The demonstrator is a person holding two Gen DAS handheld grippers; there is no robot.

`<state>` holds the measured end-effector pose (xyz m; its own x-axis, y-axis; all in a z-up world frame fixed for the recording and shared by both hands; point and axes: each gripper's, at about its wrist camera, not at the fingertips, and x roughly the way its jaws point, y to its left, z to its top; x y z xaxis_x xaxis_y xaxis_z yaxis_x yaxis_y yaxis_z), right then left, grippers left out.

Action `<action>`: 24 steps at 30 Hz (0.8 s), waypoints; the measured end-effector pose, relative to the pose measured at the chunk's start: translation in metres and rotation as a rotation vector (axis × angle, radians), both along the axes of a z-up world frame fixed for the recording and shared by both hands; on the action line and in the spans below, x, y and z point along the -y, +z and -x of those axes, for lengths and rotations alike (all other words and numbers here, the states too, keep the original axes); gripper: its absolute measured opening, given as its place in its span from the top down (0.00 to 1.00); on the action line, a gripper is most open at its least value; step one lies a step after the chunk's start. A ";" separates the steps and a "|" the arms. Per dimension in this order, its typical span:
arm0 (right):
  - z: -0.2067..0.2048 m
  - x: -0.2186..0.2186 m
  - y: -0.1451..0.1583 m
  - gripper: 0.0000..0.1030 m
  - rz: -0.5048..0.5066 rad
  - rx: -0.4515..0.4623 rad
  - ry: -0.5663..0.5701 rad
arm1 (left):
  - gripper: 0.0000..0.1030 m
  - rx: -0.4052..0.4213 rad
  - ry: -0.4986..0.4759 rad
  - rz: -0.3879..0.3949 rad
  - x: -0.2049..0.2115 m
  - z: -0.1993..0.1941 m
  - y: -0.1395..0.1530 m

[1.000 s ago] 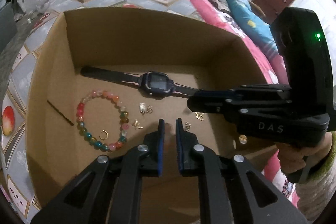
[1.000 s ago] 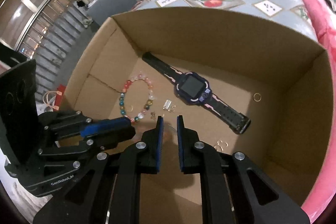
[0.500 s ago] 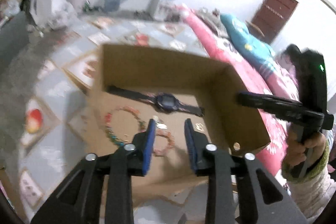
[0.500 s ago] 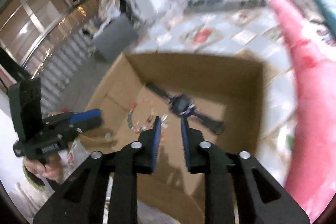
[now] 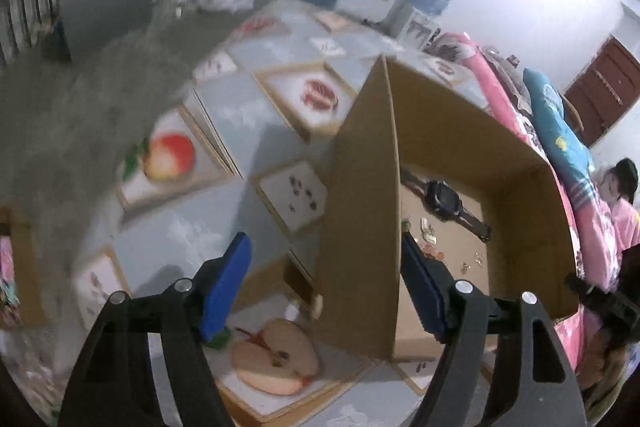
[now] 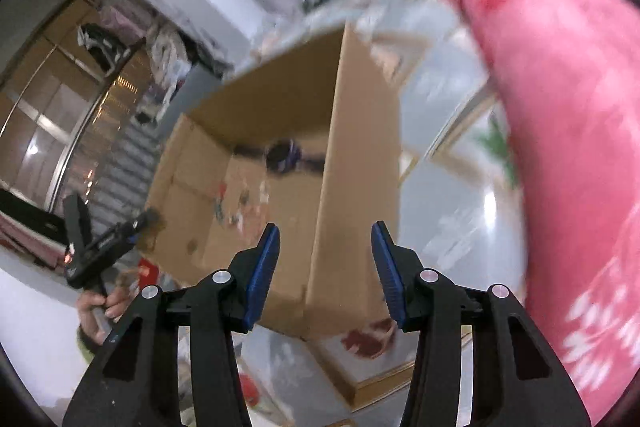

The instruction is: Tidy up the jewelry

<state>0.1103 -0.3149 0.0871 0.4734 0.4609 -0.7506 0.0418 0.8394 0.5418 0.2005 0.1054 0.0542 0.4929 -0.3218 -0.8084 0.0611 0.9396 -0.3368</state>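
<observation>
A brown cardboard box (image 5: 360, 211) is seen standing on a floor mat (image 5: 248, 115) with fruit pictures. The jewelry lies on the bottom of the box. A dark watch (image 5: 444, 197) is laid flat near the far wall. Small gold bits (image 5: 428, 231) and some round beads (image 5: 430, 251) are scattered just in front of the watch. In the right wrist view the box (image 6: 352, 187) is blurred, and the watch (image 6: 282, 153) shows only as a dark smudge.

The left tongs (image 5: 326, 287) are spread wide, with one box wall standing between the blue pads (image 5: 226, 287). The right tongs (image 6: 324, 271) are spread wide too, around the other wall. Nothing is held by either pair. Whether the pads touch the cardboard cannot be told. A pink blanket (image 6: 560, 147) is seen beside the box.
</observation>
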 end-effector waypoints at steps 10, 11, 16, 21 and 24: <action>0.000 -0.019 0.008 0.48 0.099 0.010 0.049 | 0.29 -0.041 -0.075 -0.002 0.044 0.017 -0.009; 0.001 -0.018 0.008 0.49 0.101 0.013 0.053 | 0.29 -0.041 -0.074 -0.007 0.044 0.018 -0.009; 0.002 -0.013 -0.001 0.49 0.075 0.013 0.060 | 0.29 -0.042 -0.057 0.020 0.035 0.039 -0.005; 0.028 -0.015 0.004 0.49 0.056 0.030 0.071 | 0.29 -0.028 -0.051 0.026 0.029 0.077 0.000; 0.046 -0.017 0.002 0.49 0.028 0.029 0.074 | 0.29 -0.021 -0.037 0.034 0.022 0.097 0.002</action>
<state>0.0638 -0.2976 0.0895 0.4605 0.4743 -0.7503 -0.0361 0.8546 0.5180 0.1037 0.0831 0.0561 0.4634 -0.3673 -0.8064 0.0887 0.9247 -0.3702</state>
